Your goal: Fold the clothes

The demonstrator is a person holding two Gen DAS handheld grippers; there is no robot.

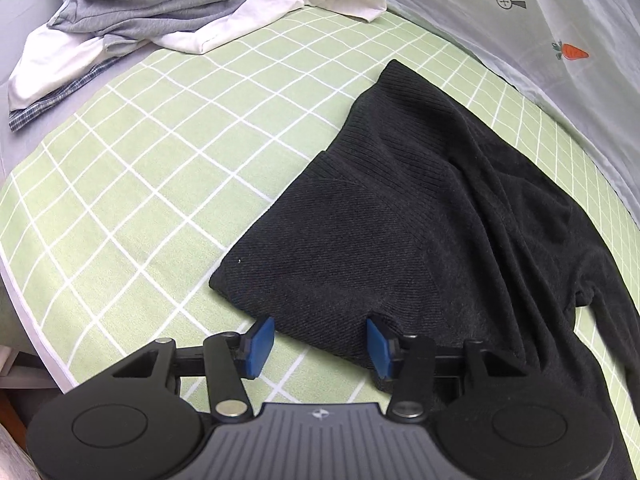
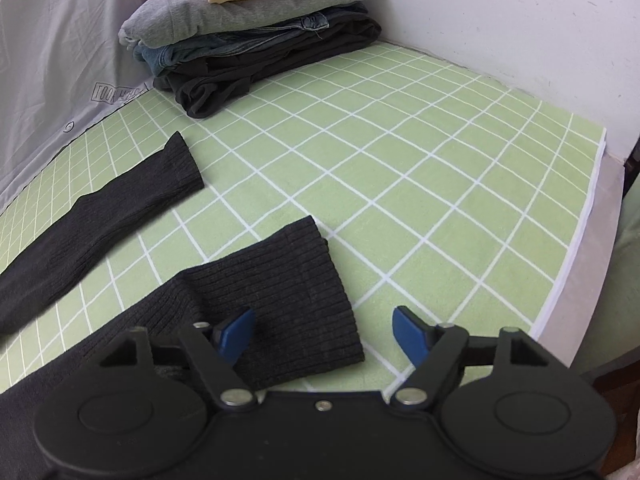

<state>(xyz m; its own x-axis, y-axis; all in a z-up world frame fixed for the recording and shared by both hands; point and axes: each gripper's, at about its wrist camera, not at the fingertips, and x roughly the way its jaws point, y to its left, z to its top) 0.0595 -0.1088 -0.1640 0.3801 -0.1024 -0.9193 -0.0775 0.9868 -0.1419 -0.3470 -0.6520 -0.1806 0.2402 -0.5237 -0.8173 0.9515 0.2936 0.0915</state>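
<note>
A black knit sweater (image 1: 400,220) lies partly spread on the green checked sheet (image 1: 160,168). My left gripper (image 1: 320,342) is open, its blue pads straddling the sweater's near edge. In the right wrist view one sleeve cuff (image 2: 292,292) lies in front of my right gripper (image 2: 324,336), which is open with its left pad over the cuff. The other sleeve (image 2: 100,216) stretches away to the left on the green sheet (image 2: 400,184).
A loose heap of grey and white clothes (image 1: 172,12) lies at the far left. A stack of folded clothes (image 2: 256,36) stands at the back by the white wall (image 2: 520,20). A grey sheet (image 1: 540,40) borders the far side. The bed edge (image 2: 576,264) is at right.
</note>
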